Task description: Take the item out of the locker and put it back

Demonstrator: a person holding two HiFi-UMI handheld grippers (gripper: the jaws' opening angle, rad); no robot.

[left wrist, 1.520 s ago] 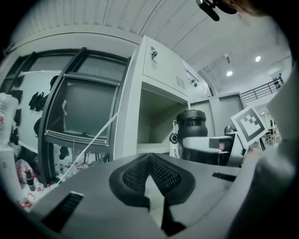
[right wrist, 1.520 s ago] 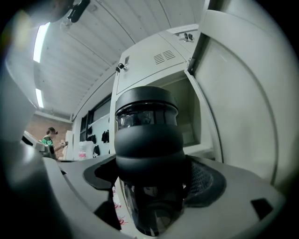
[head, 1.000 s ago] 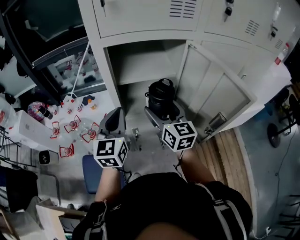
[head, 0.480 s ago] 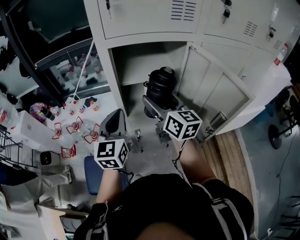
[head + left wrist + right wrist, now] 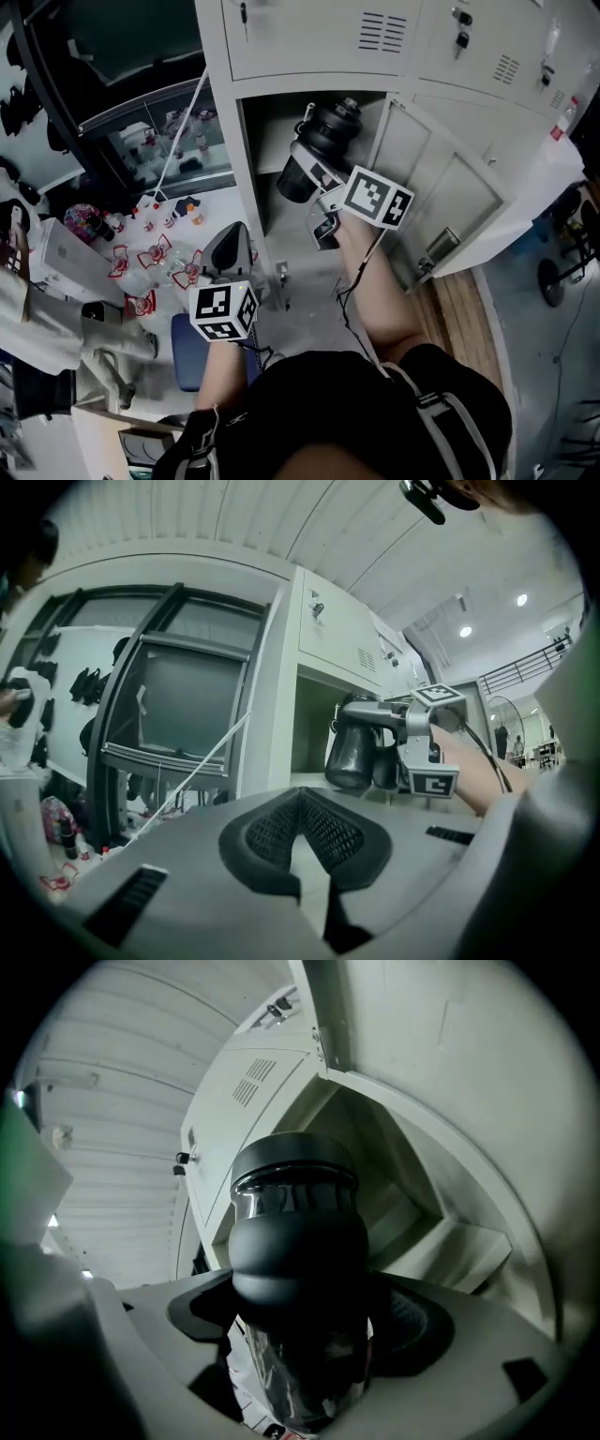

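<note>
Locker of pale grey sheet metal (image 5: 309, 37) is seen from above with one compartment (image 5: 267, 131) standing open, its hinged door (image 5: 441, 187) swung out to the right. The black cylindrical container with a round lid (image 5: 328, 141) is held in the air at the mouth of that compartment and is not resting on the compartment floor. It is pinched across its body by the right claw (image 5: 311, 178), whose two pale jaws are pressed against either side of it. This is shown plainly in the right gripper view, where the container (image 5: 295, 1241) fills the gap of the right claw (image 5: 300, 1335).

The container is tilted. Its long axis runs from the claw up and away, lid end foremost, towards the locker, so the opening lies ahead along that axis. For a setting-down, it is judged that the axis would have to be brought upright before the base is lowered onto the compartment floor.

The left claw (image 5: 230, 246) is hung low beside the locker's left edge, well apart from the container. In the left gripper view the left claw (image 5: 305, 855) is seen with jaws pressed together on nothing. The right claw is thus the nearer one.
</note>
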